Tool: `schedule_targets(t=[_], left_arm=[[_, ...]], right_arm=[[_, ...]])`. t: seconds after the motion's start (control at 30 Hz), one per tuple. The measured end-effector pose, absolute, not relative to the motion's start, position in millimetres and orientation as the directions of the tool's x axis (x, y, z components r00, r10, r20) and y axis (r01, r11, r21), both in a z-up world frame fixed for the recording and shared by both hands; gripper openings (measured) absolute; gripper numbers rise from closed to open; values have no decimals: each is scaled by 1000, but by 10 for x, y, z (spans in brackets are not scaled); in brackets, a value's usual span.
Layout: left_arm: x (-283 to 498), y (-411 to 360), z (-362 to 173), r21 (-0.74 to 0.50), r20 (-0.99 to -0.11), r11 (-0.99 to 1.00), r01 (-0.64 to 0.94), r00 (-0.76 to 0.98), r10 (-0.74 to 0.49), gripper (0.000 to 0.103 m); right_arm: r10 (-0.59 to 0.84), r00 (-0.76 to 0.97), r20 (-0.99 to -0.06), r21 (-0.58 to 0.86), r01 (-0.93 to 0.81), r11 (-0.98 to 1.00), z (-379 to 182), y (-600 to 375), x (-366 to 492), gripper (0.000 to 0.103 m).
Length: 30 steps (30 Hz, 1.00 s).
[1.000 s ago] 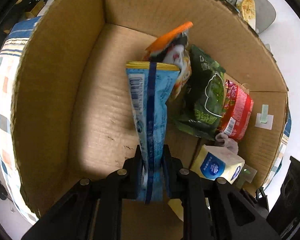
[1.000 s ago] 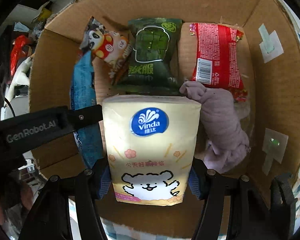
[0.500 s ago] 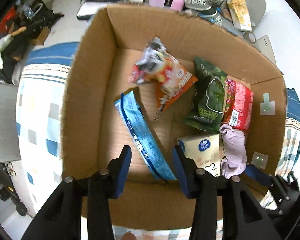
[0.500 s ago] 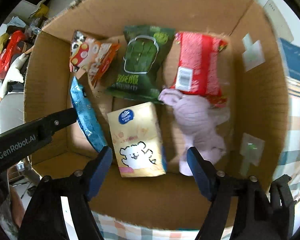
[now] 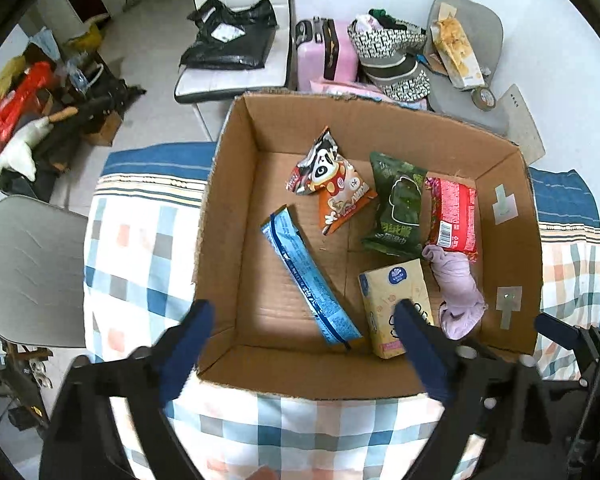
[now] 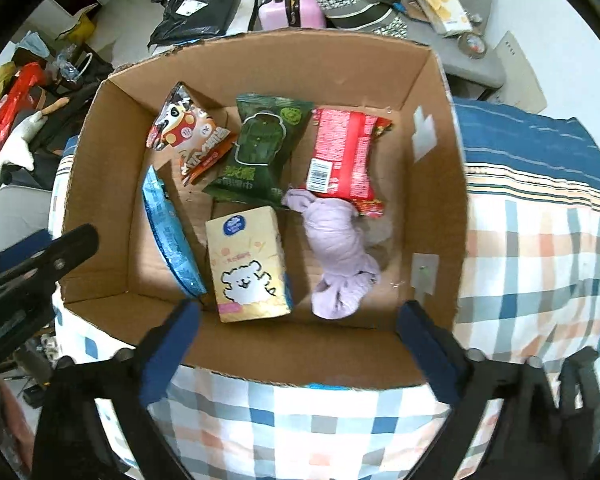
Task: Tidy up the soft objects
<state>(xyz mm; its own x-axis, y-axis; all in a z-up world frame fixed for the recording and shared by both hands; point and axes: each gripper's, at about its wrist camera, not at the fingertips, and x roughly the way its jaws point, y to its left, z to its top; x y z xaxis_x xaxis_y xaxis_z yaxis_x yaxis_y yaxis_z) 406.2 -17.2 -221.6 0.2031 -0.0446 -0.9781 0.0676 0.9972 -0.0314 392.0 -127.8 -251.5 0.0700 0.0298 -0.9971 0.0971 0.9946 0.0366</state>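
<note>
Only the right wrist view shows the left hand-held gripper beside the box.

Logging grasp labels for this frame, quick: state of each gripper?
Left gripper: open, fingers spread wide, holding nothing, above the cardboard box.
Right gripper: open, fingers spread wide, holding nothing, above the same box.
</note>
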Motion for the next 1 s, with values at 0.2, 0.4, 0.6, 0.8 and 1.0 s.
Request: schedule_targets(t=[0.2,0.4,0.6,0.8,1.0], left_arm=[[3941,-98,-2087,-33,-972,998,54,231,-45,94],[3759,-76,-1858,-27,-957,999,40,287,-37,94],[3449,-68,-1454,-38,-929,999,37,366,-49,94],[3012,-77,-921,-24,-888,999,45,457,-42,94],[2626,-60,-512,-21,-858,999,48,513,-43,94]], right_arm=[[9,74,-997,18,125,992,-2402,-1405,3799,103],[-5,115,-993,9,123,992,-2175,-1413,3681,103],[-10,191,-981,12,111,994,-1790,-1395,3471,103],[-6,295,-956,26,104,994,-1242,-1392,3085,103],[1,388,-921,45,103,994,-675,-1411,2630,103]])
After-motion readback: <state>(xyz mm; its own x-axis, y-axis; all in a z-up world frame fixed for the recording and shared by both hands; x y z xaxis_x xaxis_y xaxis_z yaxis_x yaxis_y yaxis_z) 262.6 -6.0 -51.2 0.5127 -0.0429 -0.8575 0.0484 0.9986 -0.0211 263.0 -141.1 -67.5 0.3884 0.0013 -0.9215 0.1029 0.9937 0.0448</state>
